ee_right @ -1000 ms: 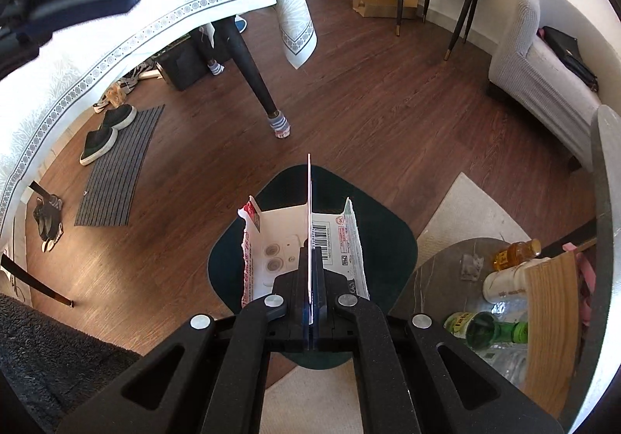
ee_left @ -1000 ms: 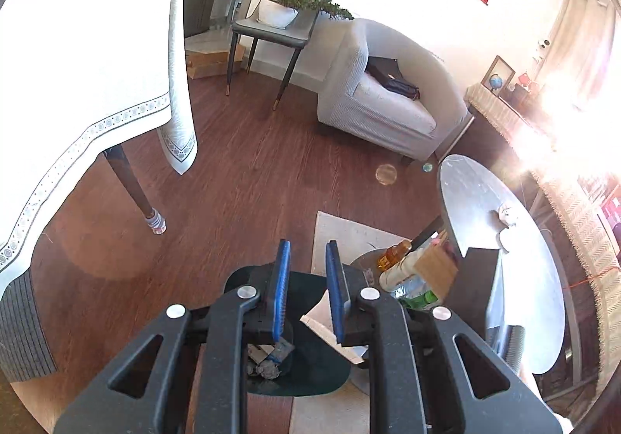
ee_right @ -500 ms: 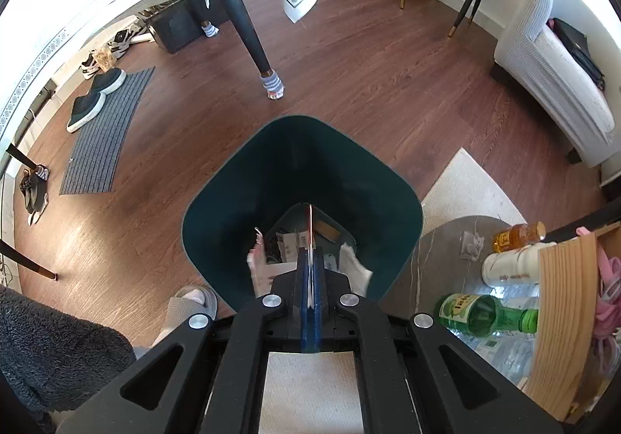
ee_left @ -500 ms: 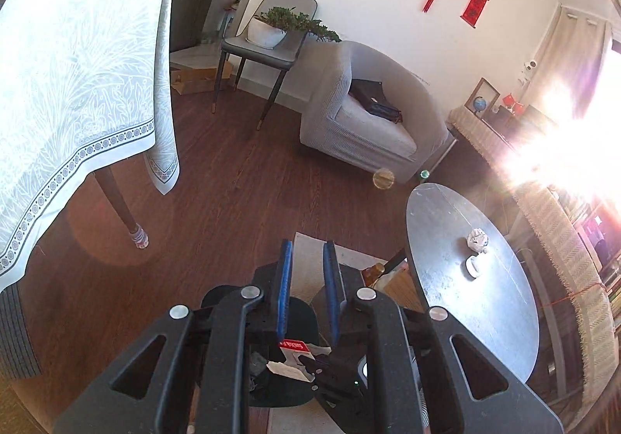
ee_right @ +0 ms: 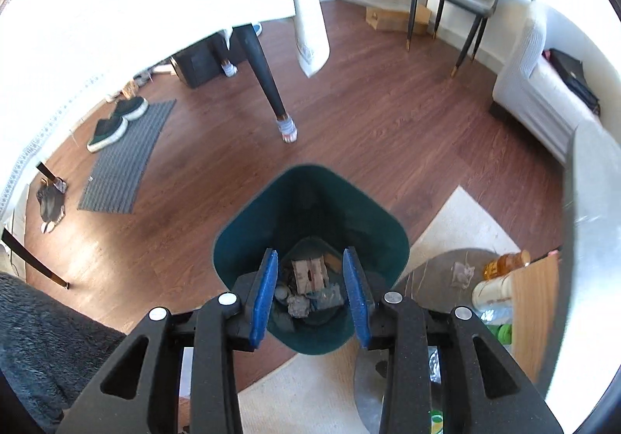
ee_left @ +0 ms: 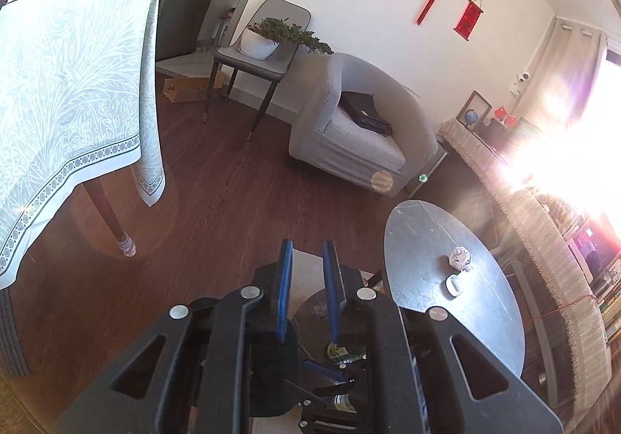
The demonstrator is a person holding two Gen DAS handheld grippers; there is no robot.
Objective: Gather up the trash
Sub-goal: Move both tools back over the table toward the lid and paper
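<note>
My right gripper (ee_right: 310, 251) hangs over the dark green bin (ee_right: 310, 197) on the wooden floor. Its jaws are opening and nothing is between the blue pads (ee_right: 266, 294). Below them a flattened red-and-white carton (ee_right: 308, 271) lies at the bottom of the bin among crumpled scraps (ee_right: 299, 306). My left gripper (ee_left: 307, 246) is higher, pointing across the room, its pads a narrow gap apart and empty. To its right a crumpled paper ball (ee_left: 460, 257) and a small white cup (ee_left: 454, 284) sit on the oval grey table (ee_left: 427, 240).
A dining table with a white cloth (ee_left: 58, 104) and a dark leg (ee_right: 268, 85) stands left. A grey armchair (ee_left: 357, 139) and a chair with a plant (ee_left: 260, 46) line the far wall. Bottles (ee_right: 500, 279) crowd a low shelf beside the bin. A cream rug (ee_right: 458, 232) lies underneath.
The right gripper carried the carton down into the bin, then its jaws parted and the carton dropped in. The left gripper rose, bringing more of the room and the oval table into view.
</note>
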